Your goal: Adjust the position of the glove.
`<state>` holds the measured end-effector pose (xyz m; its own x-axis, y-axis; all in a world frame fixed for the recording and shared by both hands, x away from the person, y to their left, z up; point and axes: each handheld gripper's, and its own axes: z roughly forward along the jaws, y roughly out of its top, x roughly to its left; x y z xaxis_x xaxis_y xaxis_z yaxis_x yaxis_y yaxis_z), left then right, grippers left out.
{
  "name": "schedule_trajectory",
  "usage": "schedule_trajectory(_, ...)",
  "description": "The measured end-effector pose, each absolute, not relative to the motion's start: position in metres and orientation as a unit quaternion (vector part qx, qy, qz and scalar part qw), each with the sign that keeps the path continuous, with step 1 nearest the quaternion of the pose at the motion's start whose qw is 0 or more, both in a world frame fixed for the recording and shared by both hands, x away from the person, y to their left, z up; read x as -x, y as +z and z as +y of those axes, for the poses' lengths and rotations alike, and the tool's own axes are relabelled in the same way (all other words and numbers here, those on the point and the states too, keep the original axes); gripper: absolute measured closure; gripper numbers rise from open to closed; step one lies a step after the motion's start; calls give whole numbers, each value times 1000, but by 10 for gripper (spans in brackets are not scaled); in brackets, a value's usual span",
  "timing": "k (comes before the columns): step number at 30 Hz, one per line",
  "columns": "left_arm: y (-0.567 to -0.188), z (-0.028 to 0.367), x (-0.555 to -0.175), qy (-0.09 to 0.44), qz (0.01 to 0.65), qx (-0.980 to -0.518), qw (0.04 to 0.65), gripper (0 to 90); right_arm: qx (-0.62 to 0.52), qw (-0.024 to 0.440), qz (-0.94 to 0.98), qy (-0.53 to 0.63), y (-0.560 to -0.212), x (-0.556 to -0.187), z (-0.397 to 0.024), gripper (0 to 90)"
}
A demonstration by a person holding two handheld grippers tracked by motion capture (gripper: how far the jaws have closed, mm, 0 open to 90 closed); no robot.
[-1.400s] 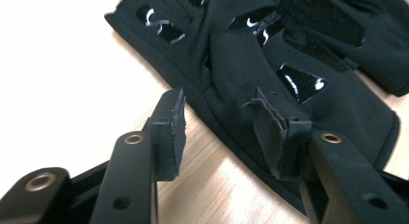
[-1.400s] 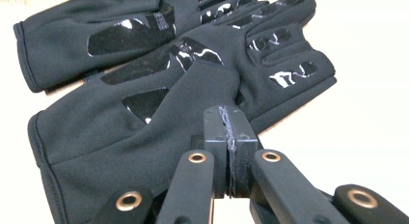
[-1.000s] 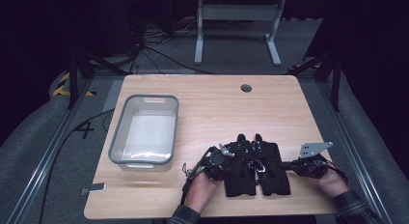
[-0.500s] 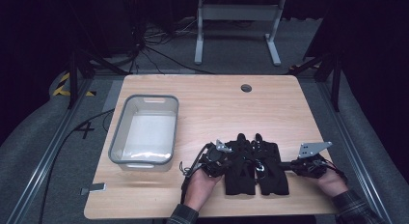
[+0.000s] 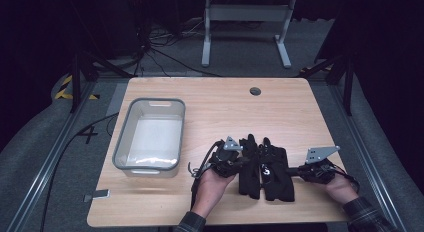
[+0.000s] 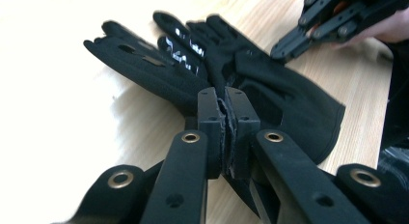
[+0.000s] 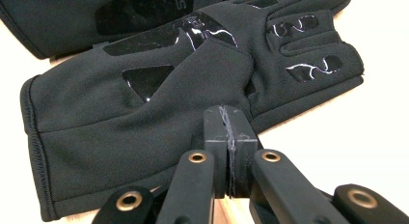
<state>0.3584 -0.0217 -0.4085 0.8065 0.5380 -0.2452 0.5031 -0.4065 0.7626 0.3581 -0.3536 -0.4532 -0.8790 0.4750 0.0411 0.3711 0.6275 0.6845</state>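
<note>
Two black gloves lay side by side near the front edge of the wooden desk (image 5: 300, 107), fingers pointing away from the person. The left glove (image 5: 249, 167) and the right glove (image 5: 277, 172) touched along their inner edges, to the right of the grey plastic bin (image 5: 131, 157) that stood apart on the desk's left half.

The left hand (image 5: 216, 184) came in from the bottom of the high view, palm up under its tool, forearm angled toward the gloves. The left gripper (image 5: 240, 159) sat against the left glove's outer edge. In the left gripper view its jaws had just been closing and stood pressed together with a fold of the left glove's fabric (image 6: 159, 74) pinched between the pads, at about the palm or cuff; the blur there made the exact spot hard to place.

The right hand (image 5: 340, 184) rested low at the desk's right front, wrist roughly level, with the right gripper (image 5: 295, 170) pointing sideways into the right glove. In the right gripper view the jaws were clenched tight at the glove's side edge (image 7: 144, 118), seemingly nipping its fabric near the base of the thumb, with the cuff to the left and the printed fingers to the right.
</note>
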Motion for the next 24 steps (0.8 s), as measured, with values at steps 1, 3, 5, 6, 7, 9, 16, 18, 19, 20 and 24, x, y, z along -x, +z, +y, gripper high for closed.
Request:
schedule_trajectory(1, -407, -21, -359, 21, 309, -838, 449, 870, -235, 72, 899, 362, -453, -358, -353, 900)
schedule_trajectory(3, -404, -21, -360, 21, 309, -837, 452, 870, -235, 72, 899, 363, -453, -359, -353, 900)
schedule_trajectory(5, -403, -21, -360, 23, 307, -836, 454, 870, -235, 73, 899, 363, -454, -359, -353, 900)
schedule_trajectory(6, -403, -22, -360, 21, 307, -836, 454, 870, -235, 72, 899, 363, -453, -359, -352, 900)
schedule_trajectory(7, -403, -22, -360, 22, 307, -835, 456, 871, -235, 72, 899, 362, -453, -360, -352, 900)
schedule_trajectory(9, -402, -24, -360, 21, 305, -835, 457, 870, -233, 74, 899, 363, -454, -361, -350, 900)
schedule_trajectory(16, -398, -30, -358, 19, 295, -836, 462, 871, -229, 70, 899, 366, -454, -362, -344, 900)
schedule_trajectory(18, -395, -31, -357, 22, 292, -837, 463, 871, -230, 67, 899, 367, -454, -363, -344, 900)
schedule_trajectory(19, -394, -32, -357, 22, 291, -836, 464, 872, -231, 67, 898, 368, -454, -363, -344, 900)
schedule_trajectory(20, -393, -32, -357, 22, 289, -837, 465, 871, -232, 67, 898, 368, -454, -364, -344, 900)
schedule_trajectory(24, -391, -36, -357, 24, 285, -836, 467, 872, -232, 67, 897, 369, -454, -364, -343, 900)
